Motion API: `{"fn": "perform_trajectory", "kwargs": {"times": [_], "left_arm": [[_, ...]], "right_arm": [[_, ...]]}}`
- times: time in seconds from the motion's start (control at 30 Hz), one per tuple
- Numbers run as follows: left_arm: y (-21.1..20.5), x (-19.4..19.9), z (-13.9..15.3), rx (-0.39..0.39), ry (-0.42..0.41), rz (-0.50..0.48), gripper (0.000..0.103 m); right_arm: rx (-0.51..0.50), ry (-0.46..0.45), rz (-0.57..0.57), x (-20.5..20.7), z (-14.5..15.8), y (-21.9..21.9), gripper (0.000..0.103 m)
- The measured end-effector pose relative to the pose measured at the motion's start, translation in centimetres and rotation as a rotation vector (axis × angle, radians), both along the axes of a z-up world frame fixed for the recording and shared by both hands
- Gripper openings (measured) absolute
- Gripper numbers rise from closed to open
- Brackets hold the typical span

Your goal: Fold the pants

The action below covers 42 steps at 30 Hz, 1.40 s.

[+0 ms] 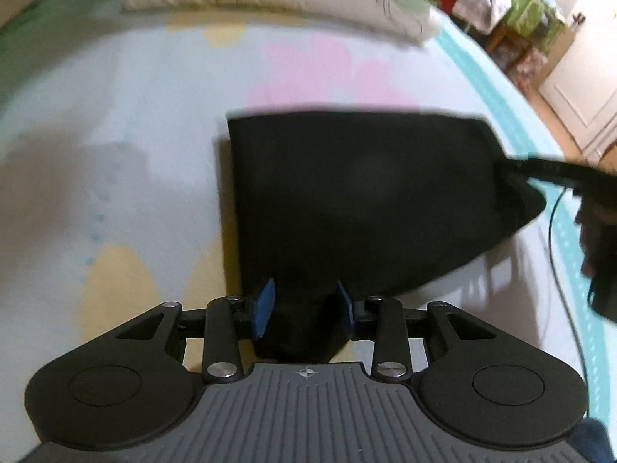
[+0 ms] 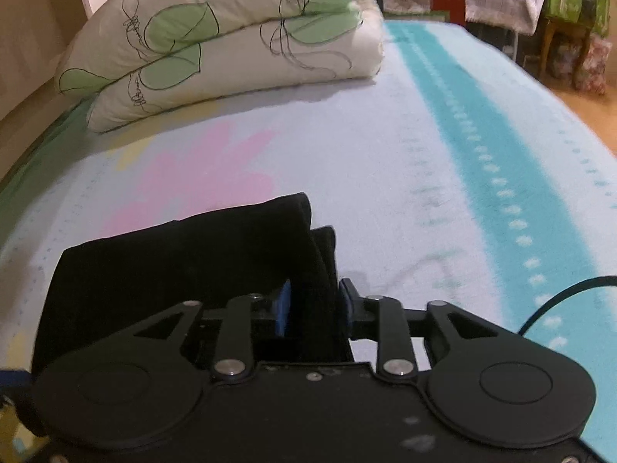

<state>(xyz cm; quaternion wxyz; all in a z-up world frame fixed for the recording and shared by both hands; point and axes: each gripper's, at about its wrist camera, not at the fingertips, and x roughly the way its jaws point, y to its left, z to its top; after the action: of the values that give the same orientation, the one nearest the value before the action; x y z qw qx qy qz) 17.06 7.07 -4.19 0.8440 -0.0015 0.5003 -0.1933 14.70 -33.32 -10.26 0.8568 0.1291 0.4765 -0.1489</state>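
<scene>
The black pants [image 1: 358, 200] lie folded into a thick stack on the pastel bed sheet [image 1: 115, 154]. My left gripper [image 1: 304, 308] is shut on the near edge of the pants, with black cloth bunched between its blue pads [image 1: 264, 308]. My right gripper [image 2: 314, 308] is shut on the right edge of the pants [image 2: 185, 262], whose layers stand up between its jaws. In the left wrist view the right gripper [image 1: 555, 171] shows as a dark shape at the right edge of the pants. The held edges look lifted a little off the sheet.
A folded white quilt with green leaves [image 2: 223, 42] lies at the head of the bed. A teal stripe [image 2: 482, 146] runs along the bed's right side, with the bed edge and wooden floor [image 2: 586, 112] beyond. A black cable [image 2: 559, 297] trails at the right.
</scene>
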Motion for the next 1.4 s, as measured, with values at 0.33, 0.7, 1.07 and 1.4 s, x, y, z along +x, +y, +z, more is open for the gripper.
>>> {"fn": "perform_trajectory", "kwargs": {"times": [0.33,0.7,1.07,1.4], "left_arm": [[-3.0,7.0,2.0,-0.030,-0.052,0.097,0.035],[-5.4,9.6,-2.9,0.107,0.054,0.130,0.039],[-5.7,8.9,-2.5,0.152,0.042,0.145,0.053],[-1.2,4.3,-4.0,0.068,0.085,0.195,0.084]], "right_arm": [[-0.150,-0.151,0.189,1.3,1.9,6.1,0.037],[-0.134,-0.045,0.192,3.2,-3.4,5.6,0.034],[-0.176,-0.031,0.212,1.8,-2.9,6.2,0.034],[-0.229,-0.013,0.215,-4.0,-1.3,7.3,0.034]]}}
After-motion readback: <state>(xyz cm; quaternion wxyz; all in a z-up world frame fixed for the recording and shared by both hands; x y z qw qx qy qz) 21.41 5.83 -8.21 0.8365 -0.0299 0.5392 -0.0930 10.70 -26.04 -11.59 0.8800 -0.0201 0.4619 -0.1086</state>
